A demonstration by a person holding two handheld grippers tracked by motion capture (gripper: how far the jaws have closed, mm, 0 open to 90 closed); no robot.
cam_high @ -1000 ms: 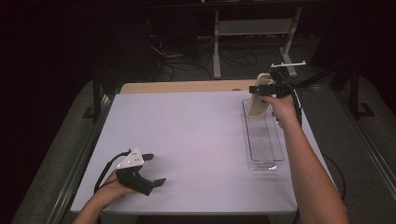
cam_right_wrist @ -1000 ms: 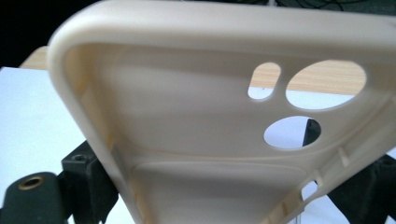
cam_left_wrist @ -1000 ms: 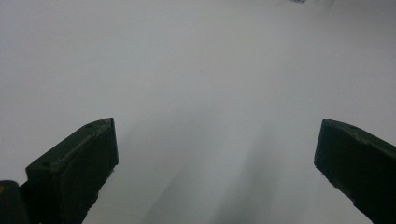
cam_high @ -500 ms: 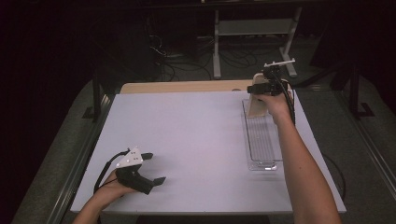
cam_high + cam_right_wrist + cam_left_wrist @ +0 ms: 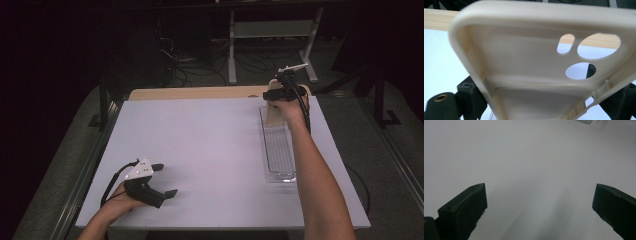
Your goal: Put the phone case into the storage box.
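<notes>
I count one cream phone case [image 5: 534,62], one clear tray [image 5: 278,150], two hand-held grippers and one table [image 5: 210,140].

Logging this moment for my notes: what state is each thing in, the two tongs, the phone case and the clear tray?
Left tongs: open, holding nothing, resting low on the white table.
Right tongs: shut on the phone case, raised over the tray's far end.
Phone case: beige, empty, gripped at one end, hollow side facing the right gripper view's camera.
Clear tray: flat on the table, nothing visible inside.
</notes>
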